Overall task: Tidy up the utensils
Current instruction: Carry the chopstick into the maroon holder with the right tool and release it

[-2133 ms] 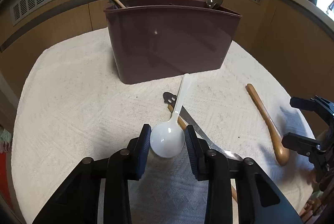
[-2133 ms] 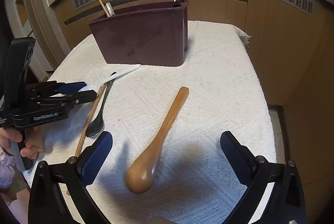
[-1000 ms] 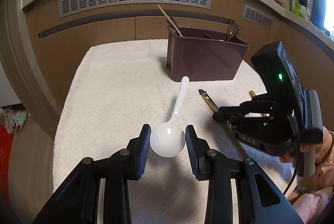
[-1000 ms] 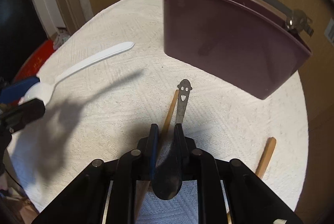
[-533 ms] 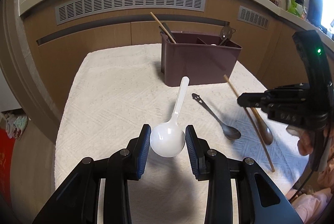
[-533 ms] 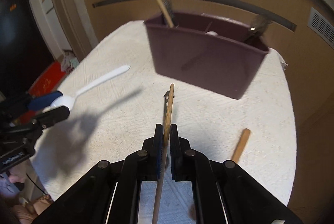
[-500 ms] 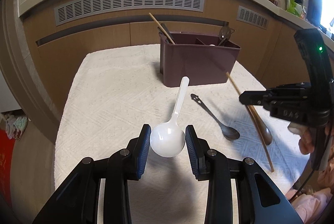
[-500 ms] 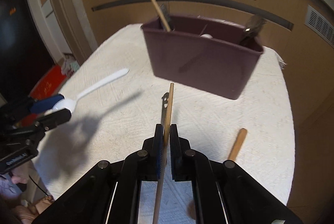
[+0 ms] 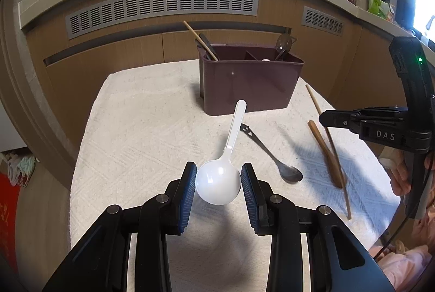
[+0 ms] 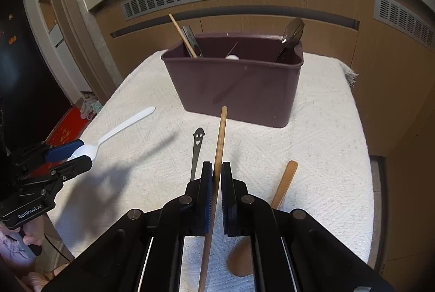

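My left gripper (image 9: 218, 180) is shut on the bowl of a white plastic spoon (image 9: 229, 139), held above the cloth with its handle pointing at the maroon caddy (image 9: 250, 82). My right gripper (image 10: 216, 172) is shut on a wooden chopstick (image 10: 220, 134), which it holds in the air, tip toward the caddy (image 10: 233, 90). In the left wrist view that gripper (image 9: 329, 118) hangs at the right with the chopstick (image 9: 316, 104) slanting through it. On the cloth lie a metal spoon (image 9: 269, 156) with a smiley handle (image 10: 198, 145) and a wooden spoon (image 9: 326, 156).
The caddy has compartments that hold a chopstick (image 10: 182, 33), a dark utensil and a metal spoon (image 10: 292, 36). A white woven cloth (image 9: 141, 134) covers the table, which drops off at left and right. A wooden wall with vents (image 9: 163, 6) stands close behind.
My right gripper has lifted the chopstick off the cloth, risen and rolled level, leaving the metal spoon lying there. My left gripper has kept still with the white spoon.
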Demonstrator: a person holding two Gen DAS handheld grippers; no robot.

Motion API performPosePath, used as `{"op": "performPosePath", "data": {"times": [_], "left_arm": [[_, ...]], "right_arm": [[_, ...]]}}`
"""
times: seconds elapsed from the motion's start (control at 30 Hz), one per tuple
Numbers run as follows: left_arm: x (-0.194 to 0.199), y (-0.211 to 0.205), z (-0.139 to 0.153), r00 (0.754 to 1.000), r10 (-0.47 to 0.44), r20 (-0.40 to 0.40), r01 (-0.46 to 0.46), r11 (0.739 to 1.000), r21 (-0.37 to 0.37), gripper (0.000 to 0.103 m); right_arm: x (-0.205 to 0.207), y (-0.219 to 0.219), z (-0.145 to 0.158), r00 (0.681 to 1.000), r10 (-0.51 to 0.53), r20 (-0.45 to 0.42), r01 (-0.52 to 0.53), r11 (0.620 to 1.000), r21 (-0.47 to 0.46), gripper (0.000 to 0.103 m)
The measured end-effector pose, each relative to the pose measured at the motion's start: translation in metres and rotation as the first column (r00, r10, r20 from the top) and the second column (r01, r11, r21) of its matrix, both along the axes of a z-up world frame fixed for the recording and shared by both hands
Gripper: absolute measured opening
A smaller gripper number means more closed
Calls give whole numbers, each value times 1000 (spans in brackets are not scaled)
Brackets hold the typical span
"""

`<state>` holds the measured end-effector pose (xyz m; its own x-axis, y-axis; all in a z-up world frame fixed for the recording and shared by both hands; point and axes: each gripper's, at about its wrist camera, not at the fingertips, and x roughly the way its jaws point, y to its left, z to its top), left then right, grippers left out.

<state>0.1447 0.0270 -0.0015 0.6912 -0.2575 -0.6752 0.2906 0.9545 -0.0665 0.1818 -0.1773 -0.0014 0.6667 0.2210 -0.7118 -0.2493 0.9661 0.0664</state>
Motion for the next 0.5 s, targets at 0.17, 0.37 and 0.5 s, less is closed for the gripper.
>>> {"op": "performPosePath", "data": {"times": [0.17, 0.37, 0.5], "left_arm": [[0, -4, 21, 999, -28, 39, 28, 1000, -6, 35], [7, -2, 76, 991, -68, 113, 75, 996, -56, 35], [17, -2, 92, 991, -66, 120, 74, 995, -60, 35]], "right_arm": [[-7, -10, 21, 998, -18, 64, 15, 999, 41, 5], [-20, -20, 68, 978, -42, 204, 27, 997, 73, 5], [-16, -11, 85, 973, -4, 231, 5, 1000, -3, 5]]}}
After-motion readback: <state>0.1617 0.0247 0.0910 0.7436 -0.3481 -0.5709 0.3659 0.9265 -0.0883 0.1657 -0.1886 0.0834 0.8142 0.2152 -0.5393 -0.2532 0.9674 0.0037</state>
